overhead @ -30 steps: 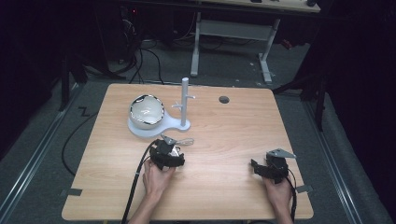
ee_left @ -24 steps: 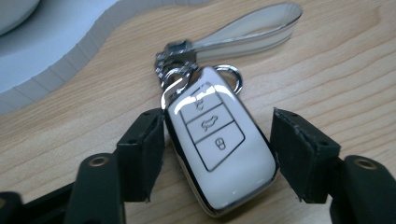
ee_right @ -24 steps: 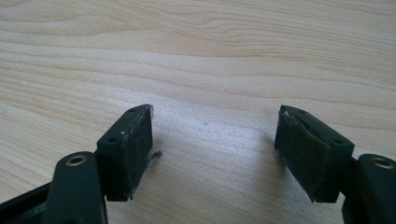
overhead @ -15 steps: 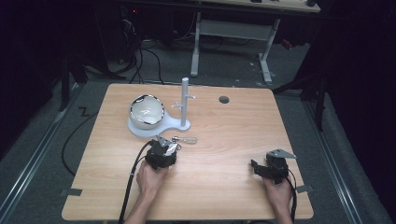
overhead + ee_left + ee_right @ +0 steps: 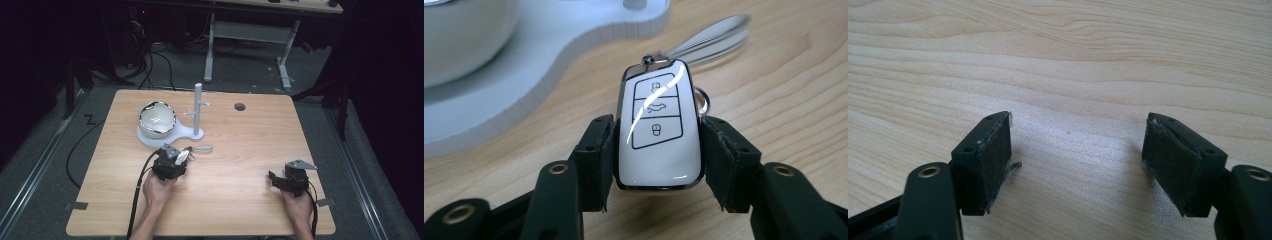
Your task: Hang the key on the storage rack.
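Glossy white car key, clamped by its slick sides in the left claw just beside the white stand, could slip out because its ring strap trails on the wooden surface, while the right claw rests apart, empty.

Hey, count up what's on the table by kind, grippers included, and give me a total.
Grippers: 2 (left gripper, right gripper)
Car key fob: 1
Bowl: 1
White peg stand: 1
Total: 5
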